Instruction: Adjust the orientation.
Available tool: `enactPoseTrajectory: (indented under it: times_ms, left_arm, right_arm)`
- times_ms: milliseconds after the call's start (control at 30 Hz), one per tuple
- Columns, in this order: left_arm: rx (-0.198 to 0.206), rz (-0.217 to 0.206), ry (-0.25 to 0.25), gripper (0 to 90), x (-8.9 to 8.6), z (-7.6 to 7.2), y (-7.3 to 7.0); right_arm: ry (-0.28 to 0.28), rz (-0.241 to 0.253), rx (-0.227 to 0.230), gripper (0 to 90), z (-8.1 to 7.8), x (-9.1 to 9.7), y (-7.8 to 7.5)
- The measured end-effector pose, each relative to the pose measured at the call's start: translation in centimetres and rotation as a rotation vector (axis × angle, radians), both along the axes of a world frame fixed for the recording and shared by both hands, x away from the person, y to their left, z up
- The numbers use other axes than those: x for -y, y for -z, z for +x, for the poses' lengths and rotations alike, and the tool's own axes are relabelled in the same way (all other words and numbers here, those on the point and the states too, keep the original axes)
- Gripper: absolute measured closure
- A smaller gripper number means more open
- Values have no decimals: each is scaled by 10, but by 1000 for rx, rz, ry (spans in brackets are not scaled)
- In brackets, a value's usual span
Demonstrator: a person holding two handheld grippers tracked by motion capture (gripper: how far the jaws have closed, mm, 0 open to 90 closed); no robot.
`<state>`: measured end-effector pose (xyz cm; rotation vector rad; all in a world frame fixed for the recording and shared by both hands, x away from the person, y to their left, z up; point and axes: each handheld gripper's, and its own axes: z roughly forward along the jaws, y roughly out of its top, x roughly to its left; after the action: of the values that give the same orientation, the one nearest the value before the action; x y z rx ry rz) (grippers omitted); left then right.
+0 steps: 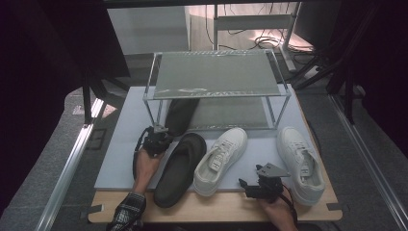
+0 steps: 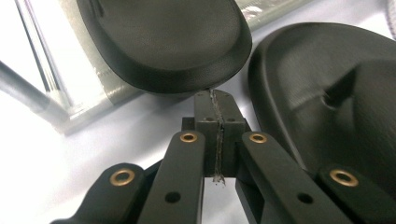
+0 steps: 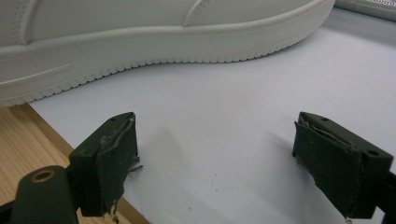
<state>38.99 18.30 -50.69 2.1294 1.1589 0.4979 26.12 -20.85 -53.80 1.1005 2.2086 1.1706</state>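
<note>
1. High view: we saw the left tool [image 1: 158, 138] just in front of the clear two-tier shoe rack [image 1: 216, 91], beside the heel of a black slipper on the rack [image 1: 182, 114], which lay on the lower shelf with its heel poking out over the front edge.
2. We read the left tool as pressed together with nothing between its jaws; in the left gripper view its tool [image 2: 215, 100] had both pads flat against each other, the tips right under the heel rim of the black slipper on the rack [image 2: 163, 42]. Whether they touched it, we could not tell.
3. A second black slipper [image 1: 180, 168] lay on the pale mat [image 1: 120, 159], just right of the left hand [image 1: 144, 166]; in the left gripper view this second black slipper [image 2: 327, 93] sat to the right of the jaws.
4. A white sneaker [image 1: 221, 159] lay beside that slipper, and another white sneaker [image 1: 300, 161] sat at the mat's right edge.
5. The right tool [image 1: 246, 185] hovered low between the two sneakers, near the front edge of the wooden table [image 1: 216, 211].
6. In the right gripper view we saw the right tool [image 3: 215, 163] spread wide, empty, over the mat, with a sneaker's sole [image 3: 154, 42] across the top.
</note>
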Motion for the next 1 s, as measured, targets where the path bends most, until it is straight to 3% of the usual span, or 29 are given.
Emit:
enactPoseTrajectory:
  times_ms: [167,533,733,1000]
  left_arm:
    - [-3,20,-5,895,5,10,0]
    - [-5,33,36,894,21,20,0]
    - [-19,6,48,892,19,22,2]
    - [-12,-85,21,878,-10,0,-11]
  right_arm:
    - [0,0,0,142,0,0,0]
    - [-1,1,-1,142,0,0,0]
    - [-1,2,-1,142,0,0,0]
    - [-1,0,1,142,0,0,0]
